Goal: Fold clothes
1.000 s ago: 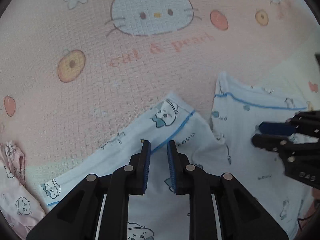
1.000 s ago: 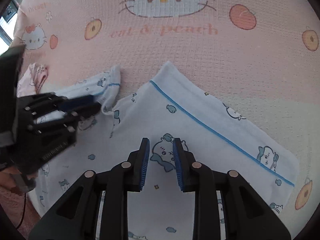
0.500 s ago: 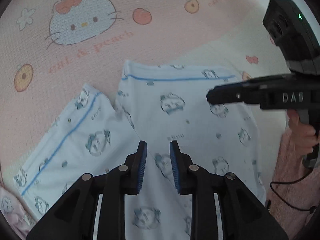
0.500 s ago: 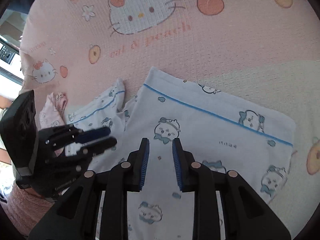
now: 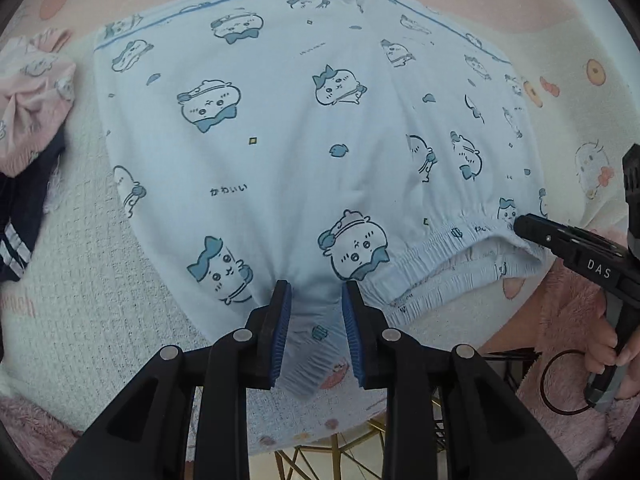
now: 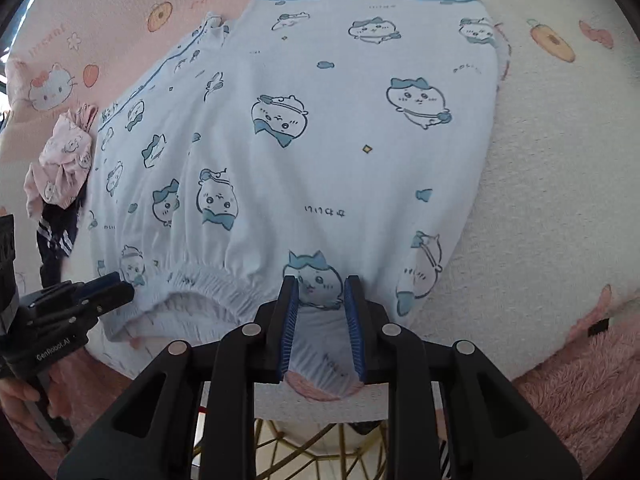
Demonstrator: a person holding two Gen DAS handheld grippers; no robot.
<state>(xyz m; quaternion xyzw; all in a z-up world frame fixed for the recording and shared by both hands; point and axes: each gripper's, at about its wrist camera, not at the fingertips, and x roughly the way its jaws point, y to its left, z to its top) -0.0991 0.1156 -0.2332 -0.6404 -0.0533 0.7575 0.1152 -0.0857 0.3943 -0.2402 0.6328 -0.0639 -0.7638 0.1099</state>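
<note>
I am working in a home, apparently a bedroom: a pink cartoon-cat blanket (image 6: 560,168) covers a soft surface, light-blue printed pyjama shorts (image 5: 304,128) lie spread on it, a crumpled pink garment (image 6: 60,164) and dark striped clothing (image 5: 16,220) sit beside them.

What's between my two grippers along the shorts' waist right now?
Only the gathered elastic waistband of the blue shorts spans from the left gripper to the right gripper; the left wrist view shows it.

Both black grippers, left (image 5: 314,298) and right (image 6: 319,294), had blue ribbed pads, silver screws; one body read "DAS".
</note>
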